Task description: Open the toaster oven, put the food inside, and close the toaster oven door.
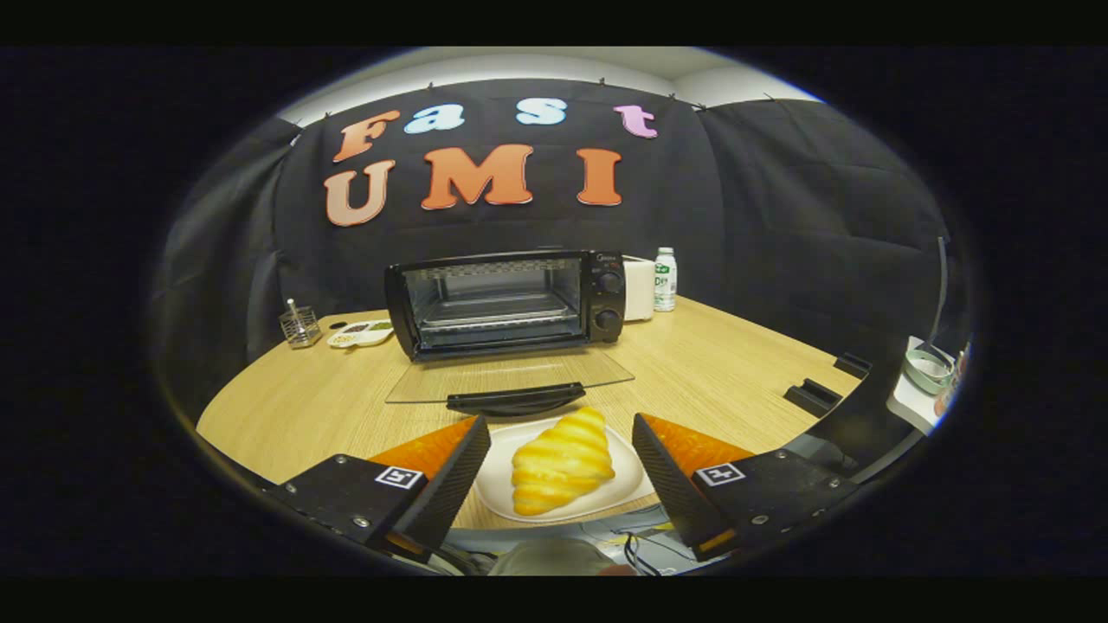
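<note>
Your gripper [561, 450] has its two fingers spread wide apart, and they hold nothing. Between them sits a croissant [561, 462] on a white plate [625, 486]. The fingers do not touch the croissant. The plate rests on the near edge of the wooden table [710, 363]. Just past the plate, the toaster oven [506, 303] stands with its glass door [511, 376] folded down flat on the table, handle toward you. You can see a rack inside. Beside the oven on the right stands a white bottle [665, 279]. On the left are a small wire holder [299, 326] and a little dish [362, 333].
</note>
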`<state>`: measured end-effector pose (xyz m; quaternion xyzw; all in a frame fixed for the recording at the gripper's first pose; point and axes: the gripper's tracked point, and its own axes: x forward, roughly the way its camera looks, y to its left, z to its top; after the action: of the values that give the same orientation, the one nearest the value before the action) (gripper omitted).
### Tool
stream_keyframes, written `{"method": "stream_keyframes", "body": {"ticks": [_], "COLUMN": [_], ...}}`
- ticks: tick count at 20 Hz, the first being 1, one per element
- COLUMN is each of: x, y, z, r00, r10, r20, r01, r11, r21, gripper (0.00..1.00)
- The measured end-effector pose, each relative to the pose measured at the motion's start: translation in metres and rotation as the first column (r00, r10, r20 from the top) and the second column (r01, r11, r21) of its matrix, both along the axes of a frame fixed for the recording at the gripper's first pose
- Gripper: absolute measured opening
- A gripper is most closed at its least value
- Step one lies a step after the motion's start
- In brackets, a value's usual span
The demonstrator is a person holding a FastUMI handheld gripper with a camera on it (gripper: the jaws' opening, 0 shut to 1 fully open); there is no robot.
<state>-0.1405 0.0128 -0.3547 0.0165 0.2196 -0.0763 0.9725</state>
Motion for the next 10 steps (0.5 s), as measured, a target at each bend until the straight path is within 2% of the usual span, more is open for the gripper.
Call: {"method": "stream_keyframes", "body": {"ticks": [10], "x": [-0.008], "y": [0.004], "z": [-0.055], "r00": [0.993], "r10": [-0.059], "r20": [-0.098], "r01": [0.062], "r11": [0.998], "r21": [0.033], "gripper": [0.99]}}
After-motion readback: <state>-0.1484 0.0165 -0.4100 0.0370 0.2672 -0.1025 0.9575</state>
